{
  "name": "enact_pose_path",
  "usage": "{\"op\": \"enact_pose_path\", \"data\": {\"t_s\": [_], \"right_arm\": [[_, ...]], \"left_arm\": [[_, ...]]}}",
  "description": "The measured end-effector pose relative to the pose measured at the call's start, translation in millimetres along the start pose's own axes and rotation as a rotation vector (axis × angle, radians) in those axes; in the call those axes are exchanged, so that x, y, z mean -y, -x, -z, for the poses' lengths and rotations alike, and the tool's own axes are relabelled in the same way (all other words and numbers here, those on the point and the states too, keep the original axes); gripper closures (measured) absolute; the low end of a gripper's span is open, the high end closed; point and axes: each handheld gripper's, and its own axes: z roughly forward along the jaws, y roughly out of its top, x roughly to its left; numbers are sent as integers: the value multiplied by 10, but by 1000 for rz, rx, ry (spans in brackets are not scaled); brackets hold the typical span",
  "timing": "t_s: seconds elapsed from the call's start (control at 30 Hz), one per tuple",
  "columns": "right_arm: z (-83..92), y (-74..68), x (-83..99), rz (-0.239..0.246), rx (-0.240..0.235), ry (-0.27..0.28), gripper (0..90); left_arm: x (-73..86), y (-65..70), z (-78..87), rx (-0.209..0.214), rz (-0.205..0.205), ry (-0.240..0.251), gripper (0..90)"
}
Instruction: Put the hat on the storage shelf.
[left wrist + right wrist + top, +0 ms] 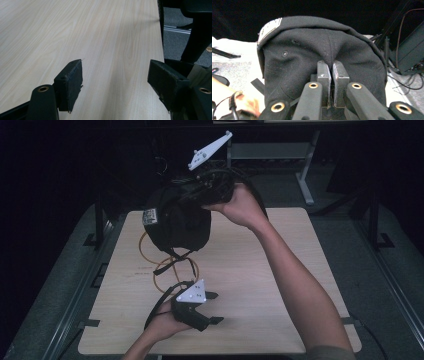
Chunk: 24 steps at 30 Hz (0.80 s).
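Observation:
A black cap (177, 222) with a white label on its side hangs in the air over the far left part of the wooden table (280, 270). My right gripper (189, 195) is shut on the cap's fabric from above and the right, its grey plate sticking up. In the right gripper view the two jaws of the right gripper (331, 67) meet on a fold of the cap (292, 65). My left gripper (216, 308) rests low near the table's front edge, open, with nothing between its jaws. The left gripper (116, 75) points across bare wood.
Orange cable loops (165, 265) lie on the table below the cap, just behind the left hand. A grey desk frame (305, 175) stands beyond the far right corner. Metal rails (75, 295) run along both sides of the table.

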Motion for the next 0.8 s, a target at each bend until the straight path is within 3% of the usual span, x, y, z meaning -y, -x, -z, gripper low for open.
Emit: {"op": "enact_pose_path", "data": {"t_s": [0.53,0.63,0.67,0.7,0.8], "right_arm": [[-757,18,-202,-28,-76,-63,844],[-950,-9,-167,-39,-70,-121,658],[-950,-9,-167,-39,-70,-121,658],[-1001,-15,-141,-45,-66,-132,577],[-999,-9,-116,-55,-66,-126,527]], "left_arm": [[-2,29,-48,11,-13,-11,274],[4,33,-68,15,-12,-9,272],[4,33,-68,15,-12,-9,272],[-1,41,-75,19,-21,-14,272],[-6,48,-79,21,-17,-9,272]]}}
